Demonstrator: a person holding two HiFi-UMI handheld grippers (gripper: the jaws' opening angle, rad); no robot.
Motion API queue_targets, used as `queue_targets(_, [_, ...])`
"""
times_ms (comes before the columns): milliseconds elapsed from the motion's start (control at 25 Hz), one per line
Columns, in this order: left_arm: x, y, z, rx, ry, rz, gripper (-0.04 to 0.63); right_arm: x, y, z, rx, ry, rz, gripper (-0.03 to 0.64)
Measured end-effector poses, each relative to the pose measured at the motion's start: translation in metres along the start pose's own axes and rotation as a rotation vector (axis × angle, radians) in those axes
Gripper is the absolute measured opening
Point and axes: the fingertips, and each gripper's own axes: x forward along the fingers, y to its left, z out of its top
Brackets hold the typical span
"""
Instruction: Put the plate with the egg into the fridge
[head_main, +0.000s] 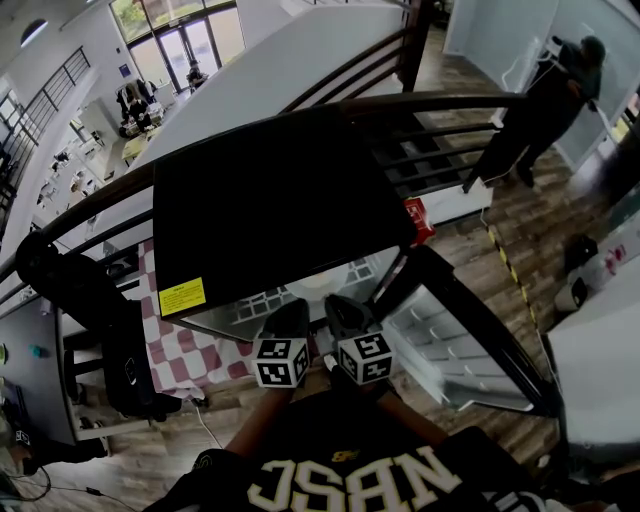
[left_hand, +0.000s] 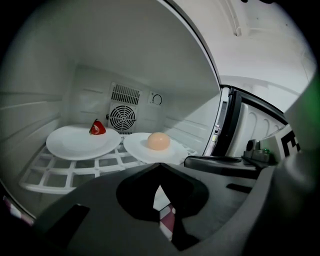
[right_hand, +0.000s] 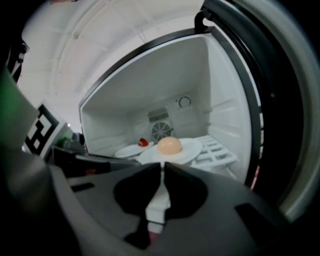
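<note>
A pale egg (left_hand: 158, 141) lies on a white plate (left_hand: 142, 150) at the front right of the fridge's white wire shelf (left_hand: 100, 165). My left gripper (left_hand: 159, 166) is shut and empty, a little short of the shelf's front edge. My right gripper (right_hand: 162, 167) is shut too, with its tips right at the near rim of the egg plate (right_hand: 192, 149). That rim is hidden behind them, so I cannot tell whether they touch it. In the head view both grippers, left (head_main: 288, 330) and right (head_main: 348, 322), point side by side under the fridge's black top (head_main: 270, 210).
A second white plate (left_hand: 75, 145) with a red piece (left_hand: 97, 128) sits left of the egg plate, before the fan grille (left_hand: 122, 118). The fridge door (head_main: 470, 340) hangs open to the right. The fridge stands on a checked cloth (head_main: 190, 355). A person (head_main: 540, 100) stands far right.
</note>
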Motion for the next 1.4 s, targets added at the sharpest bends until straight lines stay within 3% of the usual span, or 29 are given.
queue_targets(840, [0.018, 0.0, 0.016, 0.032, 0.002, -0.01, 0.021, 0.023, -0.011, 0.001, -0.008, 0.047, 0.001, 0.037])
queue_targets(1400, [0.014, 0.0, 0.02, -0.006, -0.027, -0.028, 0.021, 0.016, -0.014, 0.016, 0.016, -0.013, -0.003, 0.037])
